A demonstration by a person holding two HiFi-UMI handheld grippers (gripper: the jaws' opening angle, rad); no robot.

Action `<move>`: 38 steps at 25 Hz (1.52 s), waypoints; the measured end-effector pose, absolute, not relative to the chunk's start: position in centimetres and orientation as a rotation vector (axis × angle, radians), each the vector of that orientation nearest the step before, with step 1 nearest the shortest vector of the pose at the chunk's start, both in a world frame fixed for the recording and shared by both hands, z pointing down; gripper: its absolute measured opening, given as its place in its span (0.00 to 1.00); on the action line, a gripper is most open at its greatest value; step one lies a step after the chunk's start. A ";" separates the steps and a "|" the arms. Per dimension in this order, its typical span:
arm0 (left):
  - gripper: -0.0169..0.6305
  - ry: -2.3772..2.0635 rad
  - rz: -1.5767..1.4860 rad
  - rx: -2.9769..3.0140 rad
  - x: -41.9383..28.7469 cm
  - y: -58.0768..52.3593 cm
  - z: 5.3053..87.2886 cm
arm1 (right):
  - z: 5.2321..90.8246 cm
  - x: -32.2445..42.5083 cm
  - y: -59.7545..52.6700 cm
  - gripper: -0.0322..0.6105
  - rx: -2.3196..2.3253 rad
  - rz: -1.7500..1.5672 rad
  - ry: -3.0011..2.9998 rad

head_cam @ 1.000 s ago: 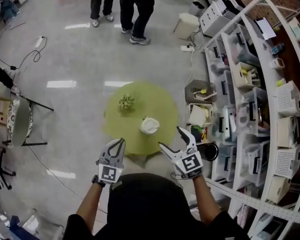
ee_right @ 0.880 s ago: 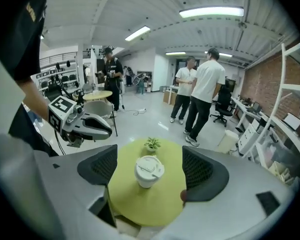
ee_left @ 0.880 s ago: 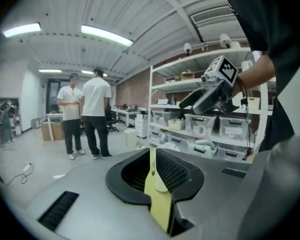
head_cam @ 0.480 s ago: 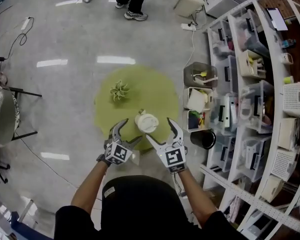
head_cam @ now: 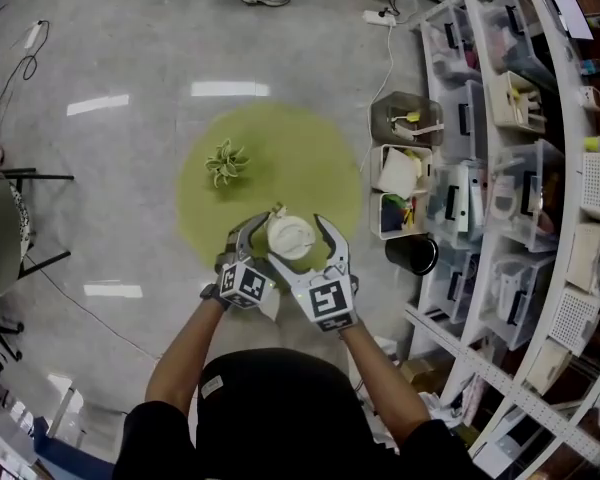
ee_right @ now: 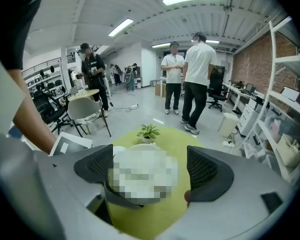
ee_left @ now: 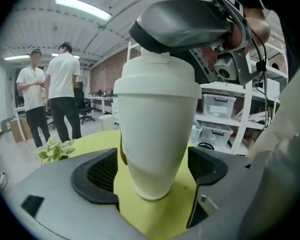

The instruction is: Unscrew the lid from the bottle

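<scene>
A white bottle (head_cam: 290, 236) with its lid (ee_left: 156, 56) on stands upright on the round green table (head_cam: 310, 163). My left gripper (head_cam: 257, 236) is level with the bottle's lower body (ee_left: 152, 149). Its jaws have just been opening and stand open, one on each side of the bottle, with a gap on both sides. My right gripper (head_cam: 305, 248) comes from above and to the right. Its jaws have also been opening, and they straddle the lid (ee_right: 140, 176) without pressing on it. In the left gripper view a dark finger (ee_left: 182, 26) of the right gripper hangs over the lid.
A small potted plant (head_cam: 225, 163) stands on the table's far left. Shelves with plastic bins (head_cam: 500, 168) fill the right side, with crates (head_cam: 400, 183) and a black bin (head_cam: 412, 254) on the floor beside the table. Two people (ee_right: 190, 84) stand beyond the table, and a chair (ee_right: 85, 111) is at the left.
Both grippers have come down and forward from near my body to the bottle. The left jaws went from shut to wide open, and the right jaws spread a little more.
</scene>
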State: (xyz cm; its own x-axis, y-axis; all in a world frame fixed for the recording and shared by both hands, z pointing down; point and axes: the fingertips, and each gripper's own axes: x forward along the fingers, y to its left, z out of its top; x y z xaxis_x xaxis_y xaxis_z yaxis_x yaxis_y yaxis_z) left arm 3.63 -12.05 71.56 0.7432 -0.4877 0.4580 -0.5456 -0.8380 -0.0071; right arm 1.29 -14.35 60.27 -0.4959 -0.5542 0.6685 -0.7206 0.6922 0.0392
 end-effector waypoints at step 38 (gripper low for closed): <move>0.60 -0.723 0.640 2.858 4.0 -12.0 72.3 | 61.9 0.5 -11.5 0.68 -0.034 -0.065 -2.242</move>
State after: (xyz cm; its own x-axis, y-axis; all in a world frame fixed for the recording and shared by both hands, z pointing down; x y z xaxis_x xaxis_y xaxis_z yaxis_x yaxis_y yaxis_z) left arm 4.01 -12.03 72.30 0.7958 -0.4261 0.4302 -0.4788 -0.8777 0.0165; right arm 0.55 -11.47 61.91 -0.6225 0.0023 0.7826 0.0475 0.9983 0.0349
